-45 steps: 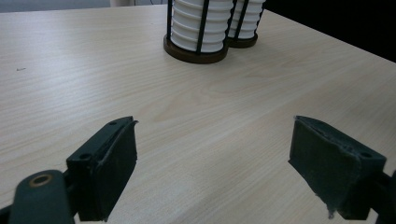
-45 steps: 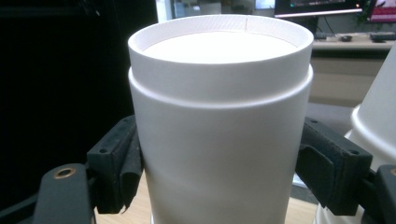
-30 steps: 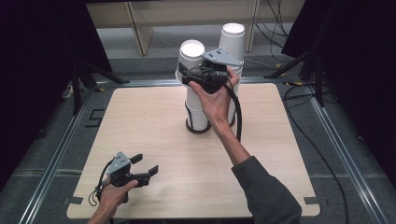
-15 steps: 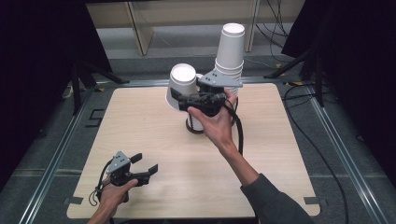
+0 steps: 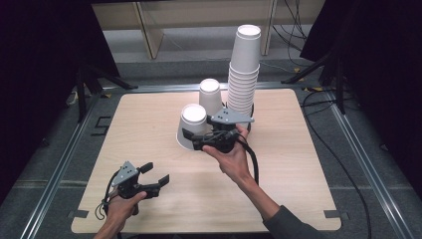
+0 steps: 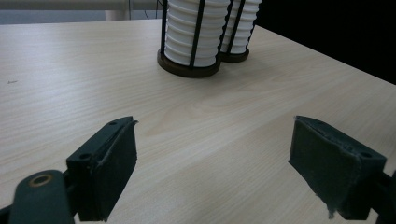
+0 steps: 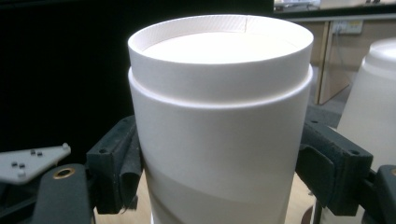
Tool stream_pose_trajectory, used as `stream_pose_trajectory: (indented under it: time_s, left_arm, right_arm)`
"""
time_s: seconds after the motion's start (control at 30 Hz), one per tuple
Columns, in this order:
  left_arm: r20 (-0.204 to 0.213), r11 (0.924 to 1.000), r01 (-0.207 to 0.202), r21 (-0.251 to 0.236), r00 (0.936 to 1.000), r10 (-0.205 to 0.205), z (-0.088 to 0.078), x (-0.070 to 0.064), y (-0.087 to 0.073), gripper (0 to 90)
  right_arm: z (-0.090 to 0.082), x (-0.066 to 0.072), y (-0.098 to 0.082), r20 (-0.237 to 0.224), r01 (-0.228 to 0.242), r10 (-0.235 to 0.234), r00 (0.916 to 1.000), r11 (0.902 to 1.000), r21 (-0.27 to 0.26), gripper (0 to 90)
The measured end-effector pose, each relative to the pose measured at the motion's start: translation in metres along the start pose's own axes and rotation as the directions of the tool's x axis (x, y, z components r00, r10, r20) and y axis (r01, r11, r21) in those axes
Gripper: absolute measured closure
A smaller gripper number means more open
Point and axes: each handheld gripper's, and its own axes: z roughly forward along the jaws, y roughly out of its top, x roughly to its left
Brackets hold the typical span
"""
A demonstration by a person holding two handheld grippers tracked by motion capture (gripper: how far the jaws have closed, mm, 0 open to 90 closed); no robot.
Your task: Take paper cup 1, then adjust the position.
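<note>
My right gripper [image 5: 191, 138] is shut on an upside-down white paper cup [image 5: 193, 119], held low over the table [image 5: 149, 124] just left of the stacks; whether its rim touches the wood I cannot tell. In the right gripper view the cup [image 7: 219, 116] sits between both pads [image 7: 119, 168]. Behind it stand a short stack of cups [image 5: 210, 93] and a tall stack [image 5: 244, 69], each in a black wire holder. My left gripper [image 5: 157, 174] rests near the front left, open, with bare wood between its jaws [image 6: 215, 172].
The left gripper view looks across the table to the two ribbed stacks in their holders [image 6: 191, 32]. Metal rails frame the table, and cables [image 5: 343, 164] lie on the floor at the right. A wooden shelf stands beyond the far edge.
The right hand has brought the cup down and to the left, from above the short stack to just over the table. The left gripper has stayed put.
</note>
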Motion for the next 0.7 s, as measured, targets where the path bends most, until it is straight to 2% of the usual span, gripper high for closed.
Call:
stream_pose_trajectory:
  time_s: [0.1, 0.17, 0.2, 0.23, 0.3, 0.4, 0.43, 0.5, 0.63, 0.7]
  left_arm:
    - [0.012, 0.9999, 0.001, -0.014, 0.9999, -0.001, 0.001, -0.001, 0.0, 14.5]
    - [0.029, 0.9995, -0.001, -0.032, 0.9996, 0.002, 0.001, -0.001, 0.0, 14.5]
    - [0.024, 0.9997, -0.008, -0.024, 0.9997, 0.008, 0.0, -0.002, 0.001, 14.5]
    - [0.045, 0.9989, -0.009, -0.046, 0.9989, 0.011, 0.001, -0.003, 0.001, 14.5]
    - [0.048, 0.9989, -0.014, -0.045, 0.9987, 0.016, 0.001, -0.005, 0.002, 14.5]
    - [0.071, 0.9981, -0.02, -0.059, 0.9972, 0.024, 0.003, -0.007, 0.002, 14.5]
    - [0.082, 0.9973, -0.019, -0.072, 0.9963, 0.025, 0.005, -0.008, 0.002, 14.5]
    - [0.084, 0.997, -0.039, -0.068, 0.9955, 0.045, 0.004, -0.011, 0.005, 14.5]
    - [0.113, 0.9938, -0.052, -0.098, 0.9915, 0.063, 0.007, -0.015, 0.007, 14.5]
    - [0.136, 0.9889, -0.053, -0.139, 0.9881, 0.072, 0.01, -0.017, 0.008, 14.5]
  right_arm:
    - [0.001, -0.003, -0.009, -0.013, -0.013, 0.013, 0.9998, 0.9999, 0.008, 22.1]
    - [0.002, -0.004, -0.016, -0.027, -0.048, 0.049, 0.9984, 0.9979, 0.044, 22.1]
    - [0.005, -0.007, -0.024, -0.025, -0.03, 0.031, 0.9992, 0.9988, 0.039, 22.1]
    - [0.005, -0.007, -0.024, -0.025, -0.03, 0.031, 0.9992, 0.9988, 0.039, 22.1]
    - [0.008, -0.008, -0.034, -0.034, -0.061, 0.063, 0.9975, 0.9959, 0.067, 22.1]
    - [0.01, -0.008, -0.038, -0.037, -0.057, 0.06, 0.9975, 0.9955, 0.075, 22.1]
    - [0.012, -0.009, -0.039, -0.036, -0.039, 0.042, 0.9985, 0.9963, 0.077, 22.1]
    - [0.013, -0.007, -0.042, -0.064, -0.069, 0.075, 0.9952, 0.9933, 0.093, 22.1]
    - [0.016, -0.003, -0.044, -0.09, -0.067, 0.075, 0.9931, 0.9934, 0.094, 22.1]
    - [0.017, 0.0, -0.046, -0.087, -0.07, 0.077, 0.9932, 0.9939, 0.085, 22.1]
